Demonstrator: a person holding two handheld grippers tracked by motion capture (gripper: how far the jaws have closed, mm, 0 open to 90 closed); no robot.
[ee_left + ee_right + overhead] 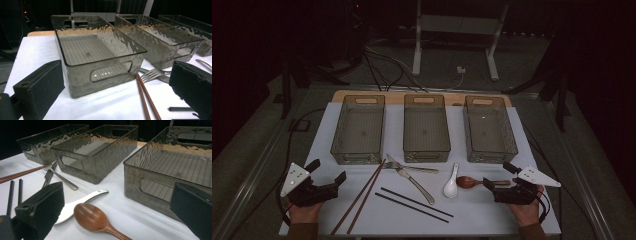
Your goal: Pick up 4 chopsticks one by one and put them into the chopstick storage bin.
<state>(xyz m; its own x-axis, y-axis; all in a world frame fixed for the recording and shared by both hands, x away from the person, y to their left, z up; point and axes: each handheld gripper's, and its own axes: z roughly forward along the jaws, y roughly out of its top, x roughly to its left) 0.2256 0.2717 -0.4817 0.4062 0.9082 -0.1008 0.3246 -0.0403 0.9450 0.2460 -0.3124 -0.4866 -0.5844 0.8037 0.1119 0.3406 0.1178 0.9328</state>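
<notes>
The wooden spoon is lying on the white table just ahead of the right gripper, whose jaws are standing wide apart on nothing, with the white spoon resting just beside it. Over at the near left the left gripper is hovering with jaws spread and gripping nothing, near the brown chopsticks. Beyond, the left bin, middle bin and right bin are sitting in a row, each showing a bare ribbed floor.
</notes>
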